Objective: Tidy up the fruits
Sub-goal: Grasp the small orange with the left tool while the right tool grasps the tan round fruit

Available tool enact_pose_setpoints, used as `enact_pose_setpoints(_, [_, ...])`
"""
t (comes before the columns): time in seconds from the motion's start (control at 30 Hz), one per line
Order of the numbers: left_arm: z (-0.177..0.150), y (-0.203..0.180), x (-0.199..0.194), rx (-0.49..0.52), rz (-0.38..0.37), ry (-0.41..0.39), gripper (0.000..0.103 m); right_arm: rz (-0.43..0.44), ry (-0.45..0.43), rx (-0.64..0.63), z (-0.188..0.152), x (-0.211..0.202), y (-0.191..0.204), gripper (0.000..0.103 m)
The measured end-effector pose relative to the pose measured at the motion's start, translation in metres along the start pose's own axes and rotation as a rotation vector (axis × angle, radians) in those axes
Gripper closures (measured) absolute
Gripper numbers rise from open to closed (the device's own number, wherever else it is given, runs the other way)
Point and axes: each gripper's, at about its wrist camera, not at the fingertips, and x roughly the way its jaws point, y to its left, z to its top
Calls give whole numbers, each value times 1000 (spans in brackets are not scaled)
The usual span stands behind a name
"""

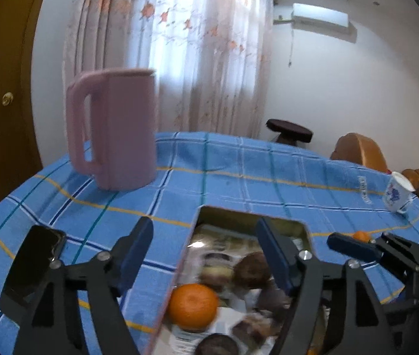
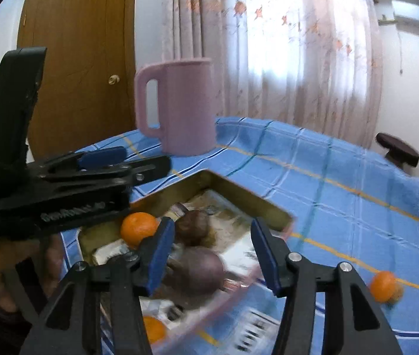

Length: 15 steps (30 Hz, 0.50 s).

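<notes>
Blue checked tablecloth (image 1: 239, 171), fruit tin (image 2: 239, 198)

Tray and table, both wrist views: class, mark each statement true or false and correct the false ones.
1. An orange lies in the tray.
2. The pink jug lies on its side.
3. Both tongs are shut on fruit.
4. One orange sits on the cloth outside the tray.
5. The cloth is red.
1. True: an orange lies in the tray beside dark purple fruits.
2. False: the pink jug stands upright on the cloth.
3. False: the left tongs and right tongs are open, holding nothing.
4. True: an orange on the cloth lies outside the tray.
5. False: it is blue plaid.
</notes>
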Motion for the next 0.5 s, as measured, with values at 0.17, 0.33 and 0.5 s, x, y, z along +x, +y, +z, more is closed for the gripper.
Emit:
enact_pose_setpoints(0.17, [2, -47, -7, 51, -75, -13, 14, -146, 13, 29, -15, -35, -55, 47])
enact_pose_setpoints(0.33, [-1, -102, 5, 108, -168, 38, 14, -335, 96, 148, -41, -54, -131, 47])
enact_pose_setpoints(0.5, [-9, -150, 28, 168, -223, 104, 13, -368, 195, 246, -63, -42, -175, 47])
